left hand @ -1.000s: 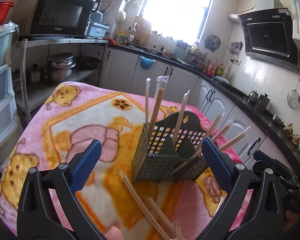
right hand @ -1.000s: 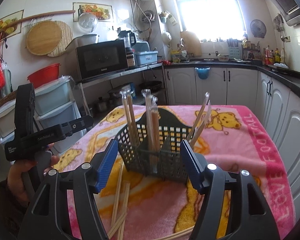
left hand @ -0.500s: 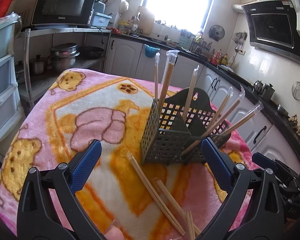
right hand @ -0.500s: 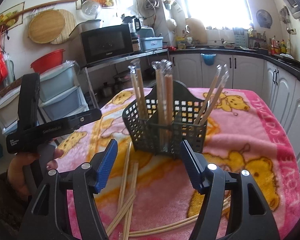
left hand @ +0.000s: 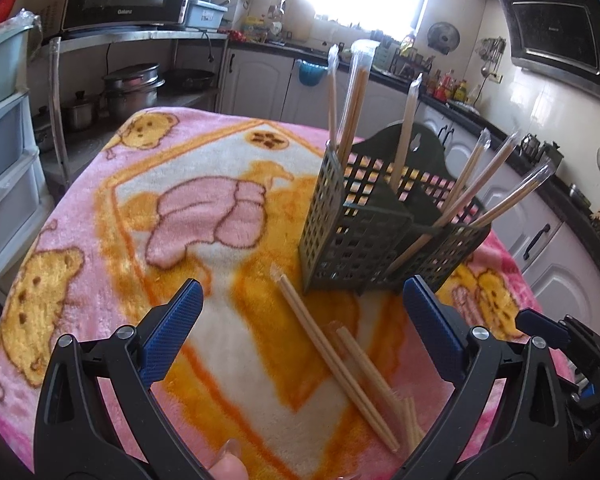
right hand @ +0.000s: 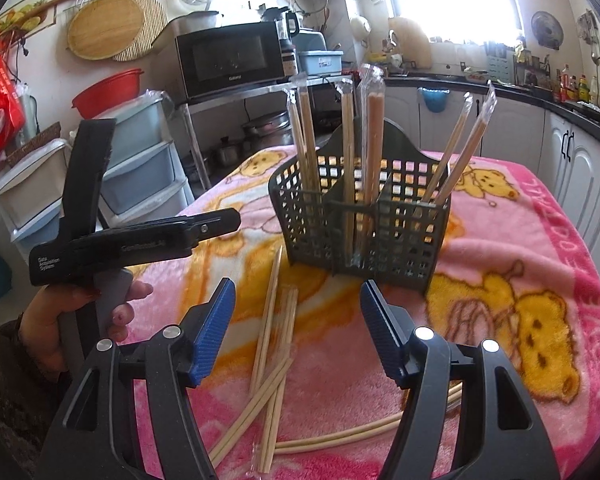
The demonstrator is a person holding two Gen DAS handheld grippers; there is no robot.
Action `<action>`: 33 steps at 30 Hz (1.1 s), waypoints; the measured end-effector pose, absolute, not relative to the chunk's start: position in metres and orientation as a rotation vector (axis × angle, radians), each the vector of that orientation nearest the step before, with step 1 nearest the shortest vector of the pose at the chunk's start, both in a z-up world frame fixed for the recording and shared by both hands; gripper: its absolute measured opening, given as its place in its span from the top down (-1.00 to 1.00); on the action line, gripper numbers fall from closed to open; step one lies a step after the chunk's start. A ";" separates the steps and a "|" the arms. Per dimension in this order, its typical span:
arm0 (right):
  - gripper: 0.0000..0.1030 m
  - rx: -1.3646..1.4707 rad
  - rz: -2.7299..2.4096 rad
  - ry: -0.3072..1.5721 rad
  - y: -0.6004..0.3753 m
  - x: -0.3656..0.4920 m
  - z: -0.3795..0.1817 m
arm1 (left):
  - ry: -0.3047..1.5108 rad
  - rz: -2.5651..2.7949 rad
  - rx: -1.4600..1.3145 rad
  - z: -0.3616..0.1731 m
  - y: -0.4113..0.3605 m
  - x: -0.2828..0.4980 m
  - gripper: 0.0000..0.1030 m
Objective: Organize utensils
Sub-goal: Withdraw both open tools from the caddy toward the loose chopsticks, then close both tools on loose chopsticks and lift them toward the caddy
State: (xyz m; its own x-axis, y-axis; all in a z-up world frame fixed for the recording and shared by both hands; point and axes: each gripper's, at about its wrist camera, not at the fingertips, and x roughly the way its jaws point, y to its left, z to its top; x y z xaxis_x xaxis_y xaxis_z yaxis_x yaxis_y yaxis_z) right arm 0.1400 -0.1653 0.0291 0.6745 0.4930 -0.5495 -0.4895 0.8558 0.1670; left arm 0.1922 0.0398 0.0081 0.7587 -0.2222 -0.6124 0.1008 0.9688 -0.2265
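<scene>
Tabletop under a pink bear blanket (left hand: 204,220) – soft, uneven pile. Dark slotted caddy (right hand: 363,216) stands upright on it, several wrapped chopstick pairs already leaning in its compartments.

Loose chopsticks (right hand: 272,344) lie crossed in a heap on the blanket just in front of the caddy, nearer the cameras.

Risk, as a judgement: sticks overlap, so closing on one may drag its neighbours or roll them off the edge; the plush could let a thin stick sink below the pads. A bump could tip the light caddy.

Left gripper (left hand: 300,316) – fingers apart, empty, loose sticks below and between them. Right gripper (right hand: 298,328) – fingers apart, empty, heap directly beneath.
</scene>
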 end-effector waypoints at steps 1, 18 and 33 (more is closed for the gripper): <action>-0.22 0.006 0.554 0.625 -0.165 0.139 0.027 | 0.695 -0.174 -0.181 0.006 0.040 0.193 -0.80; -0.22 -0.010 0.592 0.722 -0.152 0.134 -0.003 | 0.843 -0.148 -0.162 -0.038 0.041 0.211 -0.79; -0.21 0.017 0.631 0.861 -0.138 0.152 -0.033 | 0.925 -0.157 -0.199 -0.057 0.035 0.248 -0.45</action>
